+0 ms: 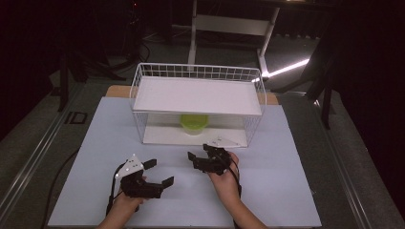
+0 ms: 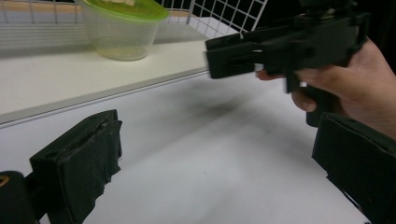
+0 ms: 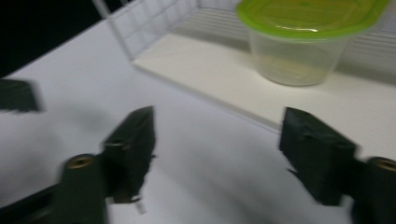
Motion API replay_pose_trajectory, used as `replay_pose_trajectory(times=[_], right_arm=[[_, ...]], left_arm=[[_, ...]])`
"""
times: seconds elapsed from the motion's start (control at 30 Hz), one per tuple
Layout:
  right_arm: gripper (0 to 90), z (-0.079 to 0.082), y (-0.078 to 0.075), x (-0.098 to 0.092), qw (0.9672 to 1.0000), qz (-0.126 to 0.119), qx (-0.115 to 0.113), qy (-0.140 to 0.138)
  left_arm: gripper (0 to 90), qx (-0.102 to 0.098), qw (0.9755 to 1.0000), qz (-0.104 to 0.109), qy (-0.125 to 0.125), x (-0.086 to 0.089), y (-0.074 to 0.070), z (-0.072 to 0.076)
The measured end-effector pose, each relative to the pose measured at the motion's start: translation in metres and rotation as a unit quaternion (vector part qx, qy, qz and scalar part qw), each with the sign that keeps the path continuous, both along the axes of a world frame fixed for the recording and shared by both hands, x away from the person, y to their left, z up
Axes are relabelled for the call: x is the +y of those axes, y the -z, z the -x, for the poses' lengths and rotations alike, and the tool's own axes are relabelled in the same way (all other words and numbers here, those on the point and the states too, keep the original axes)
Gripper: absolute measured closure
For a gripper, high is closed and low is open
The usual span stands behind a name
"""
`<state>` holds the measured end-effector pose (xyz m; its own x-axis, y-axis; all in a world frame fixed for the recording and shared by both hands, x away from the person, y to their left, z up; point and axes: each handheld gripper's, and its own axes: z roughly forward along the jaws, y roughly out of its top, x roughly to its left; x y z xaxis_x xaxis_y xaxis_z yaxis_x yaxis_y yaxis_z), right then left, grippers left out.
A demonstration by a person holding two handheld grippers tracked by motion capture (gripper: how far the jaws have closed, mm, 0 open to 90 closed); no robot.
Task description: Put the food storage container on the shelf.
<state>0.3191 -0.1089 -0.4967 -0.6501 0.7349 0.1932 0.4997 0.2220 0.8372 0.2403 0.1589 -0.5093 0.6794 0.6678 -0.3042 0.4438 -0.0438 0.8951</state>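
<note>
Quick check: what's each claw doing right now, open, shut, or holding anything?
Left claw: open, nothing between its jaws, resting over the table.
Right claw: open, holding nothing, in front of the green-lidded container.

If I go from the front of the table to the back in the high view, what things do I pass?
Left gripper → right gripper → the front edge of the white wire rack → the clear container with a green lid on the rack's bottom shelf → the rack's back wire wall.
</note>
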Motion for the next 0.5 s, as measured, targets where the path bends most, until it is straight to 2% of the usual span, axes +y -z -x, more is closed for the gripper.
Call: replay_pose_trajectory(times=[0.1, 0.2, 0.3, 0.5], right_arm=[[14.9, 0.008, -0.004, -0.007, 0.9998, -0.003, -0.012, -0.019], [14.6, 0.021, -0.011, -0.02, 0.9996, -0.008, -0.021, -0.019], [14.6, 0.03, -0.015, -0.031, 0.9993, -0.017, -0.024, -0.021], [14.8, 0.045, -0.022, -0.051, 0.9987, -0.02, -0.045, -0.011]], left_arm=[[2.2, 0.004, 1.0, -0.002, 0.009, -0.001, -0.003, -0.001], [2.2, 0.004, 0.9997, -0.006, 0.022, -0.001, -0.008, 0.001], [2.2, 0.0, 0.9997, -0.006, 0.025, 0.002, -0.01, 0.005], [2.2, 0.0, 0.9998, -0.011, 0.019, 0.01, -0.011, 0.01]])
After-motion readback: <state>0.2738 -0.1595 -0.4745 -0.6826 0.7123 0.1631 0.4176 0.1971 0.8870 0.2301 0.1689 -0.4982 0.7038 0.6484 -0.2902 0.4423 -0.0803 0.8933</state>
